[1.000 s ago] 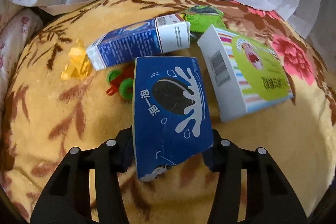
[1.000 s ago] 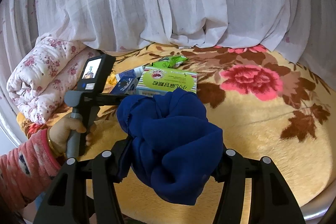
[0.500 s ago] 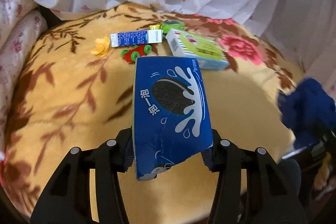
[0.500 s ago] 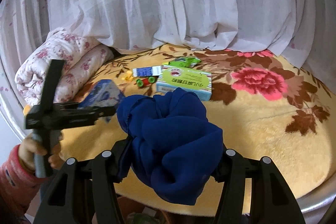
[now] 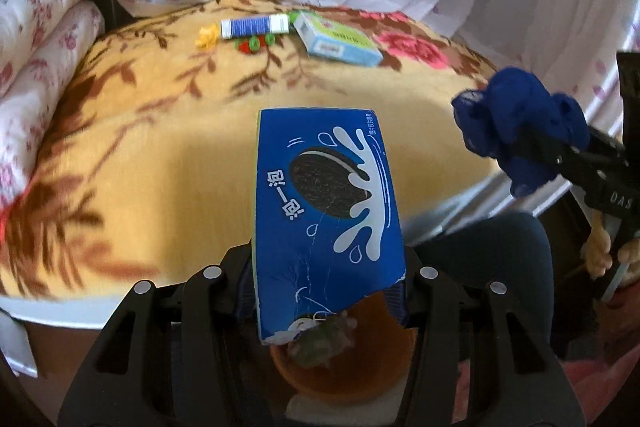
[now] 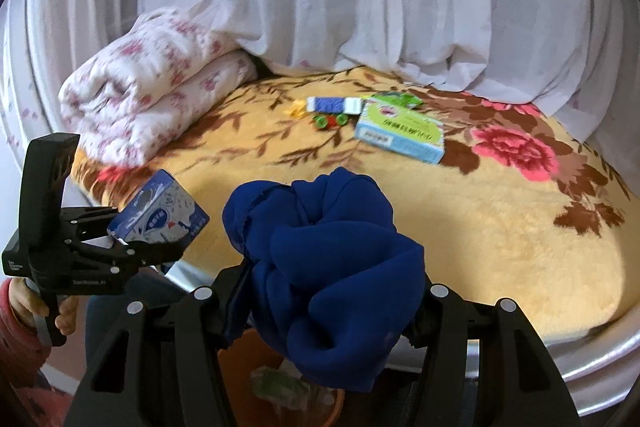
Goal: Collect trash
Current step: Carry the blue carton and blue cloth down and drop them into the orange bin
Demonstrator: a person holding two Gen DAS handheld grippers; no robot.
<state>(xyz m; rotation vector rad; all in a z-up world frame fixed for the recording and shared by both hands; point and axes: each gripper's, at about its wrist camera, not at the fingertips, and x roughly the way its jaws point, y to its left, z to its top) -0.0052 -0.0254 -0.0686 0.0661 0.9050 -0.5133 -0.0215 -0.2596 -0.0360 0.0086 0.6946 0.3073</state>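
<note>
Left wrist view shows our left claw (image 5: 328,291) clamped on the torn blue cookie box (image 5: 326,203), held out past the edge of the bed (image 5: 132,163) and over the orange bin (image 5: 344,367) below, where some crumpled trash already lies. In the right wrist view our right claw (image 6: 320,303) is clamped on a bunched blue cloth (image 6: 332,267), also hanging above the bin's rim.

We judge the step in hand to be dropping the box into the bin. To do it well, we should bring the box's torn lower end squarely over the bin's mouth before parting the jaws; it sits near the bin's far rim at present, so a release now might let it tip onto the floor. A box this light can catch on the pads, so we would open wide and give it a clear fall. We should keep the two claws apart so the cloth does not snag the box.

Whether the cloth counts as trash we cannot tell. On the blanket, well apart from us, lie a blue and white carton (image 5: 254,26), a green and pale blue box (image 5: 340,41), a small red toy with green wheels (image 5: 252,44) and a yellow scrap (image 5: 206,37); a green wrapper (image 6: 394,99) peeps from behind the box.
</note>
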